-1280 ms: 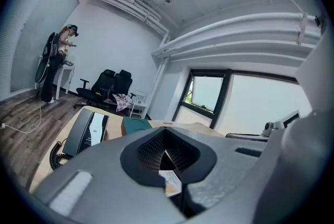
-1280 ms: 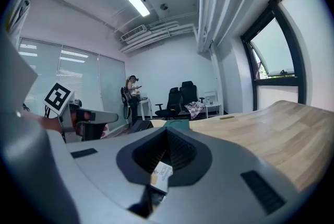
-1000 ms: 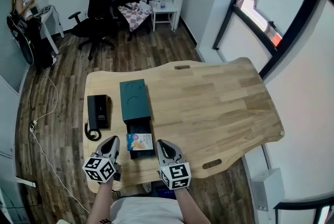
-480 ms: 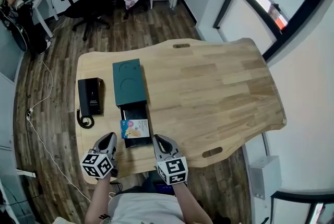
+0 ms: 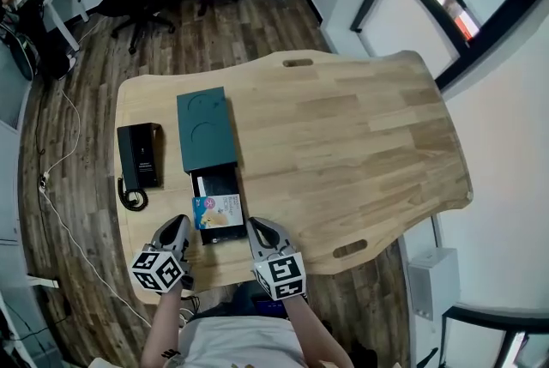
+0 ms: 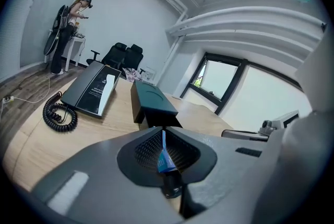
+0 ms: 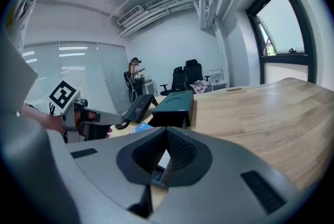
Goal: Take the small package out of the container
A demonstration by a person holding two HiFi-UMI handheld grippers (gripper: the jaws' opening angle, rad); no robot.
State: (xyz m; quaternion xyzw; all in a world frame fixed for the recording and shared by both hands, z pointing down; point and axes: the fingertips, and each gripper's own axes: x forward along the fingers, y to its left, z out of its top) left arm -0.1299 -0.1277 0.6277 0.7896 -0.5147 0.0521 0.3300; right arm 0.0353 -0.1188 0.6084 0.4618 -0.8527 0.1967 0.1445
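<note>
The small package (image 5: 217, 210) is seen lying flat, printed face up, on the pulled-out drawer (image 5: 216, 184) of the dark teal container (image 5: 206, 128), at the end nearest the person. Its long axis is laid across the drawer, running left to right in the head view, square to the container's own length. The package is left only partly inside: its edges overlap the drawer's sides a little.

The container is set on the wooden table (image 5: 343, 152), with a black telephone (image 5: 139, 154) placed just beside it on the left.

The left gripper (image 5: 177, 226) is held over the table's near edge, just left of the package and apart from it. Its jaws are pressed together with nothing gripped; only a thin blue sliver of the package is glimpsed beyond the slit in the left gripper view.

The right gripper (image 5: 255, 226) is held just right of the package, also clear of it. Its jaws are likewise brought together and nothing is clamped between them. The package is flanked by the two grippers, one at each short end.
</note>
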